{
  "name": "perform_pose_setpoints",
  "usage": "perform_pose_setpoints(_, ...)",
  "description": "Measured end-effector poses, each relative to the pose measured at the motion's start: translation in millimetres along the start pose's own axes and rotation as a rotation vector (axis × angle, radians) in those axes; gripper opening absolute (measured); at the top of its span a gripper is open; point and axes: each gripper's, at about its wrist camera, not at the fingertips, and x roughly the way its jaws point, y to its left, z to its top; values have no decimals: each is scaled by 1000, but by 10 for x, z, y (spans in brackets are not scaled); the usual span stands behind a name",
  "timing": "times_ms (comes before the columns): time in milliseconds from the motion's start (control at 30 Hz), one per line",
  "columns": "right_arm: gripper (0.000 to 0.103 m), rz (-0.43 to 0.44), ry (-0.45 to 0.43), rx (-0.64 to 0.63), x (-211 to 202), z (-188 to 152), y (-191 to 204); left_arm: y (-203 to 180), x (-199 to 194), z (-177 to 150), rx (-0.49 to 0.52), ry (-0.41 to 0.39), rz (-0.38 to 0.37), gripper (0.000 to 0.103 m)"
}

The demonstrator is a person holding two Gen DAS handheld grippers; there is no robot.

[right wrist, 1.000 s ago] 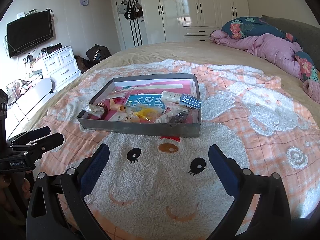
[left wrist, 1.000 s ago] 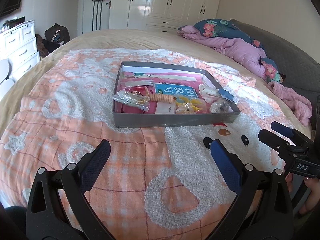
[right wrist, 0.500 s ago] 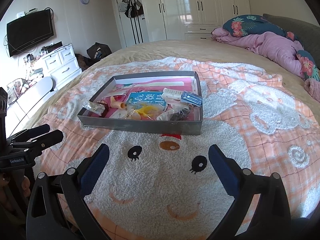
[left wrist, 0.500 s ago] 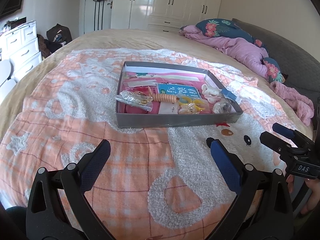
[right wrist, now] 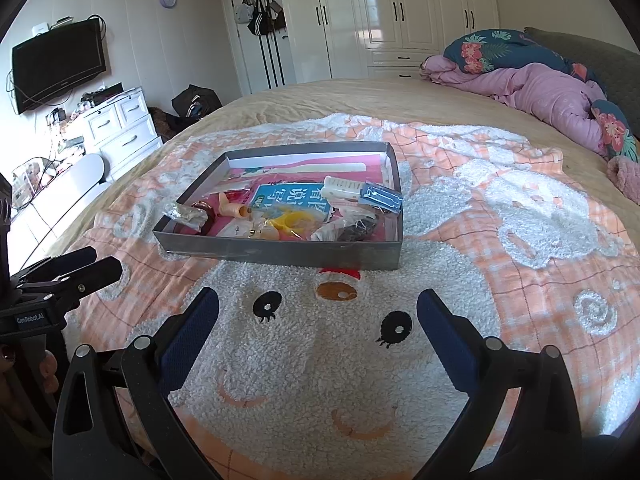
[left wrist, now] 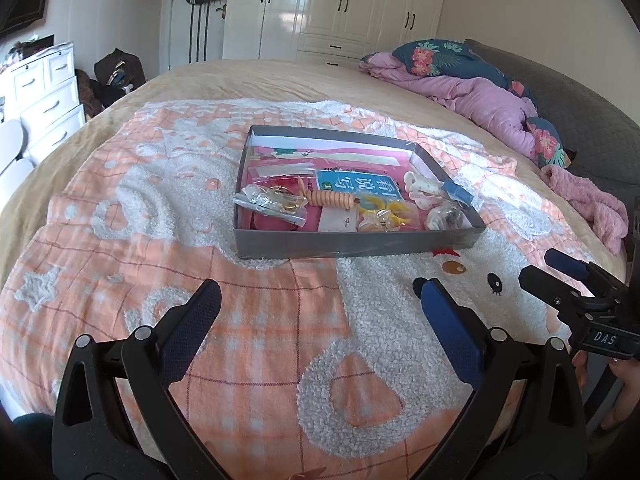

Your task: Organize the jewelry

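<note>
A shallow grey box (left wrist: 356, 246) (right wrist: 280, 252) sits on the bed's orange and white blanket, holding jewelry and small items: a clear bag of gold pieces (left wrist: 270, 202), a wooden beaded piece (left wrist: 330, 199), yellow rings (left wrist: 384, 210), a blue booklet (left wrist: 358, 184) and white clips (left wrist: 420, 190). My left gripper (left wrist: 318, 302) hovers open over the blanket, short of the box. My right gripper (right wrist: 318, 306) is open too, over the blanket's cartoon face, near the box's front wall. Each gripper shows at the edge of the other's view, as the left gripper (right wrist: 80, 268) and the right gripper (left wrist: 548, 266).
A pink quilt and floral pillows (left wrist: 472, 84) lie at the bed's far right, with a pink fluffy cloth (left wrist: 592, 204) nearer. White drawers (right wrist: 120, 128) stand left of the bed. A wardrobe (right wrist: 400, 12) fills the back wall. A hand (left wrist: 616, 396) holds the right gripper.
Both cameras have shifted slightly, and the box sits a little lower and larger in each view. Both grippers stay open and empty.
</note>
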Motion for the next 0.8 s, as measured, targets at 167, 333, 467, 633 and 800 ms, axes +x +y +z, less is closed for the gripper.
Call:
perform_pose_setpoints(167, 99, 0, 1, -2, 0, -9, -7, 3, -5, -1, -1, 1, 12, 94)
perform_pose_setpoints(333, 99, -1, 2, -2, -3, -13, -4, 3, -7, -11, -1, 1, 12, 94)
perform_pose_setpoints(467, 99, -1, 3, -4, 1, -9, -6, 4, -6, -8, 0, 3, 14, 94)
perform_pose_setpoints(633, 99, 0, 4, -3, -1, -12, -4, -3, -11, -10, 4, -1, 20, 94)
perform_pose_setpoints(800, 99, 0, 6, -3, 5, -8, 1, -9, -7, -15, 10, 0, 22, 94)
